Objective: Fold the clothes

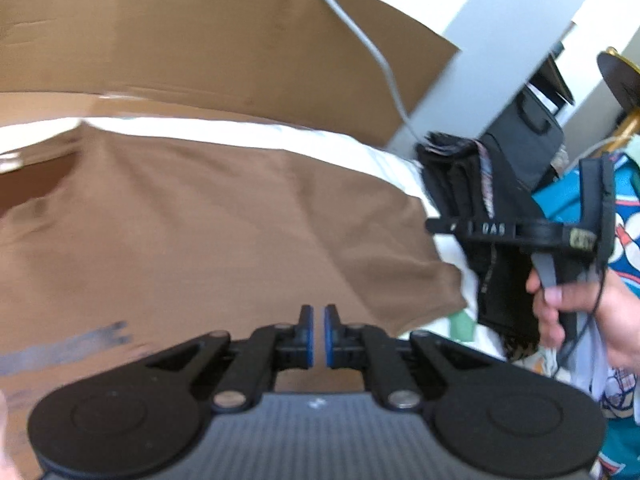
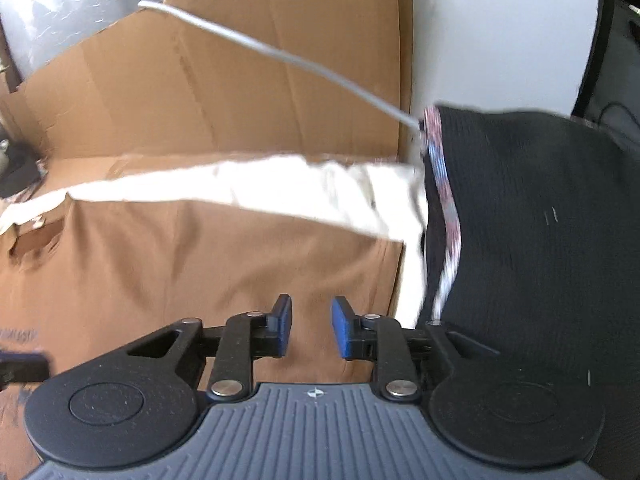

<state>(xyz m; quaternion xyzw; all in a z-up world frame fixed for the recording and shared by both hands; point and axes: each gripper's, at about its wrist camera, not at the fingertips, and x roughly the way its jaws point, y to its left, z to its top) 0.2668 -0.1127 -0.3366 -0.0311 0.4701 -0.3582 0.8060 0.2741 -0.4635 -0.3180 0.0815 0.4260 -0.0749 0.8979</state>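
A brown T-shirt (image 1: 224, 232) lies spread flat on a white sheet (image 1: 320, 140), its neck opening at the far left and a grey print near its lower left. My left gripper (image 1: 319, 320) hovers over the shirt's near part, its blue pads almost touching, and no cloth shows between them. In the right wrist view, my right gripper (image 2: 312, 314) stands open over the brown T-shirt (image 2: 180, 272) near its right edge, with nothing between the fingers. The left wrist view shows the right gripper (image 1: 436, 225) from the side, held by a hand (image 1: 560, 312).
A stack of folded black clothes (image 2: 540, 220) with a striped band sits just right of the shirt. Flat cardboard (image 1: 200, 40) stands behind the bed, with a grey cable (image 2: 280, 56) across it. A black bag (image 1: 528, 136) and teal patterned fabric (image 1: 560, 196) lie at the right.
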